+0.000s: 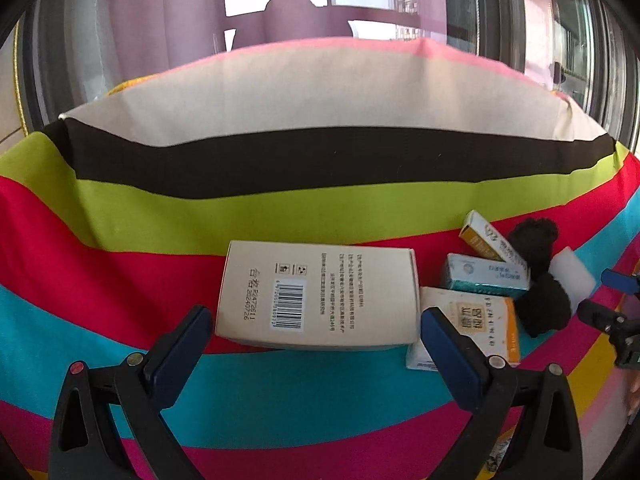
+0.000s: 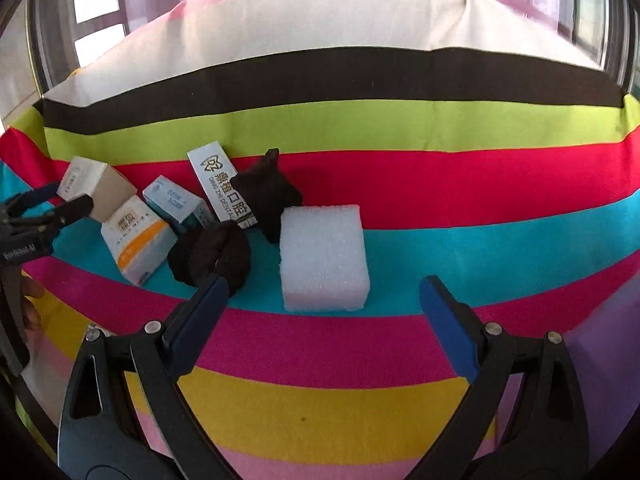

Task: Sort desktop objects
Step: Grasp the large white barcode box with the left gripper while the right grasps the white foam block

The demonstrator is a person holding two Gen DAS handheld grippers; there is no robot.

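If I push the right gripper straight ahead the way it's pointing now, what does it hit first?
Most likely the white foam block. It lies on the striped cloth straight ahead of the open right gripper, roughly centred between the fingers. Depth is hard to judge; the black fabric bundle lies just left of that line.

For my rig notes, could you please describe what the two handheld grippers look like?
Both the left gripper and the right gripper have black plastic clamp-style arms with triangular cut-outs and round silver rivets. Their fingers carry flat dark-blue pads. The left one also shows a red-tipped rivet.
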